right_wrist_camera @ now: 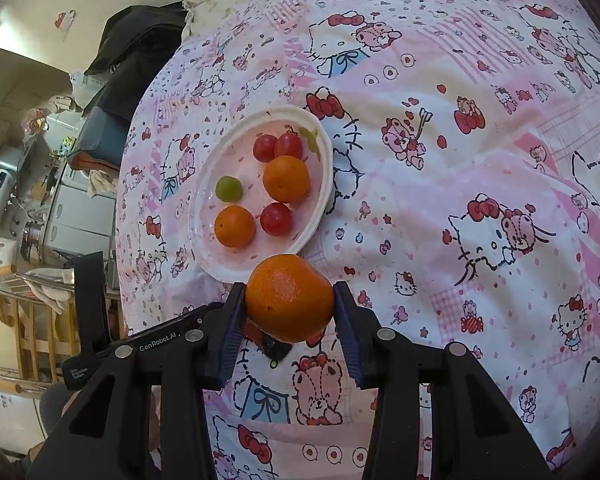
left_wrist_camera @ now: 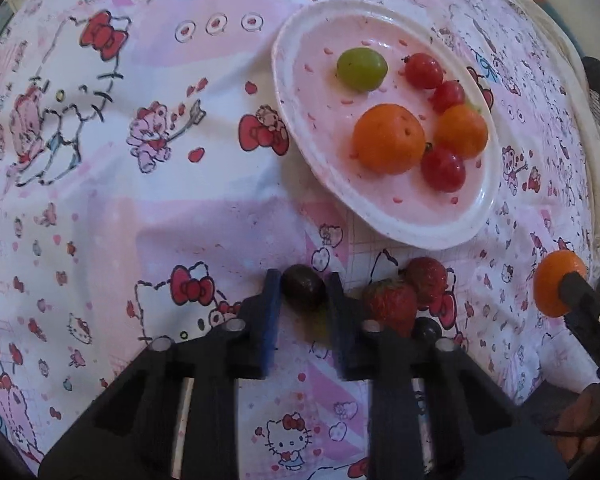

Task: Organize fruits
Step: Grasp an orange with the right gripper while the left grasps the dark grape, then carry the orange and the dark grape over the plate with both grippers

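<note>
A bed or table is covered by a pink and white cartoon-cat printed cloth (left_wrist_camera: 120,208). On it lies an oval white plate (left_wrist_camera: 476,216) with a speckled pink centre.

Seen from the left wrist camera, the plate is loaded with a green grape (left_wrist_camera: 362,69), two small oranges, the larger (left_wrist_camera: 389,138) nearer the middle and the smaller (left_wrist_camera: 461,131) beside it toward the right rim, and three cherry tomatoes: two (left_wrist_camera: 423,70) (left_wrist_camera: 447,96) touching each other at the far side, and one (left_wrist_camera: 444,169) at the near side, tucked against both oranges.

The left gripper (left_wrist_camera: 303,292) is held low over the cloth, just short of the plate. A dark grape (left_wrist_camera: 303,287) is framed between its two blue-padded fingers; the pads sit close on either side of it, but it cannot be told whether it is actually clamped. Just to the right of that gripper, two strawberries (left_wrist_camera: 390,305) (left_wrist_camera: 427,278) are lying on the cloth, touching, with another dark round fruit (left_wrist_camera: 427,330) partly hidden behind the finger.

In the right wrist view, the right gripper (right_wrist_camera: 289,300) is clamped on a third orange (right_wrist_camera: 289,298), which is held above the cloth just before the near rim of the plate (right_wrist_camera: 204,240). The same orange (left_wrist_camera: 556,288) is seen at the right edge of the left view.
</note>
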`<action>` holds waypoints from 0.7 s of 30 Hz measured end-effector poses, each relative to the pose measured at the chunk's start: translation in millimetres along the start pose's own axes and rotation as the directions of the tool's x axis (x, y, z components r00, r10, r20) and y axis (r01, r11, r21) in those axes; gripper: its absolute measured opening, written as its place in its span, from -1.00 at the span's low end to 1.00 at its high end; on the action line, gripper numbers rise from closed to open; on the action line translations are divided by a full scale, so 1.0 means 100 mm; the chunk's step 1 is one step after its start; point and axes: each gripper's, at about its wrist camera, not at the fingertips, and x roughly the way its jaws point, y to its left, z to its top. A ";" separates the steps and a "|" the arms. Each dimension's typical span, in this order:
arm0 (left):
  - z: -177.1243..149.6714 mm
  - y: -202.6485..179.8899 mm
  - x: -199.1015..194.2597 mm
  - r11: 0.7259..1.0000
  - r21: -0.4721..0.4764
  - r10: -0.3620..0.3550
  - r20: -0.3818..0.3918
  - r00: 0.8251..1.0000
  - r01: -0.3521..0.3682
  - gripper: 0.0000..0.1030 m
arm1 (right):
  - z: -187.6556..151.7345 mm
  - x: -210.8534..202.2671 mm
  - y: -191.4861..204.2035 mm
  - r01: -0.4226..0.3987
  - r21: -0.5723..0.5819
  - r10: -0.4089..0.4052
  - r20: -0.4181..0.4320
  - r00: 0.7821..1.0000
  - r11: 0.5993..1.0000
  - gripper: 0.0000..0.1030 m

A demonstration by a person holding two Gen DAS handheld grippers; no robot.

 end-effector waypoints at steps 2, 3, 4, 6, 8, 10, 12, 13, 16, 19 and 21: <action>0.00 0.01 0.02 1.000 -0.008 -0.011 -0.015 1.000 0.011 -0.73 | 0.00 0.01 0.00 0.002 -0.001 -0.002 -0.001 1.000 1.000 -0.13; 0.01 0.02 0.02 1.000 -0.008 -0.015 -0.021 1.000 0.014 -0.73 | 0.00 0.02 0.00 0.005 -0.002 -0.005 -0.002 1.000 1.000 -0.13; 0.00 0.02 0.01 1.000 -0.005 -0.020 -0.025 0.999 0.020 -0.74 | 0.00 0.01 -0.01 0.007 -0.002 -0.007 -0.002 1.000 1.000 -0.13; 0.01 0.03 -0.01 1.000 0.004 -0.021 -0.021 1.000 0.021 -0.74 | 0.01 0.01 -0.01 0.009 0.001 -0.009 0.004 1.000 1.000 -0.13; 0.01 0.05 -0.07 1.000 0.010 -0.021 -0.004 1.000 0.021 -0.74 | 0.02 0.01 -0.01 0.008 -0.001 -0.008 0.004 1.000 1.000 -0.13; -0.01 0.09 -0.17 1.000 0.009 -0.027 0.026 0.999 0.027 -0.74 | 0.02 0.00 0.00 0.009 -0.006 -0.009 0.010 1.000 1.000 -0.13; -0.02 0.12 -0.26 0.999 0.006 -0.032 0.052 0.998 0.032 -0.74 | 0.01 -0.01 0.00 0.011 -0.007 -0.011 0.013 1.000 1.000 -0.13; -0.02 0.13 -0.31 1.000 0.007 -0.029 0.070 0.997 0.029 -0.74 | 0.01 -0.01 0.00 0.011 -0.006 -0.011 0.013 1.000 1.000 -0.13; -0.01 0.20 -0.49 1.000 0.009 -0.019 0.129 0.992 0.018 -0.74 | -0.01 -0.05 -0.02 0.007 -0.002 -0.007 0.021 1.000 1.000 -0.13; -0.04 0.24 -0.74 1.000 0.028 0.002 0.214 0.977 -0.008 -0.75 | -0.02 -0.14 -0.03 -0.007 0.005 0.007 0.046 0.999 1.000 -0.13; -0.04 0.27 -0.92 0.999 0.037 -0.003 0.276 0.961 -0.008 -0.75 | 0.00 -0.21 -0.02 -0.022 0.009 0.022 0.067 0.997 1.000 -0.13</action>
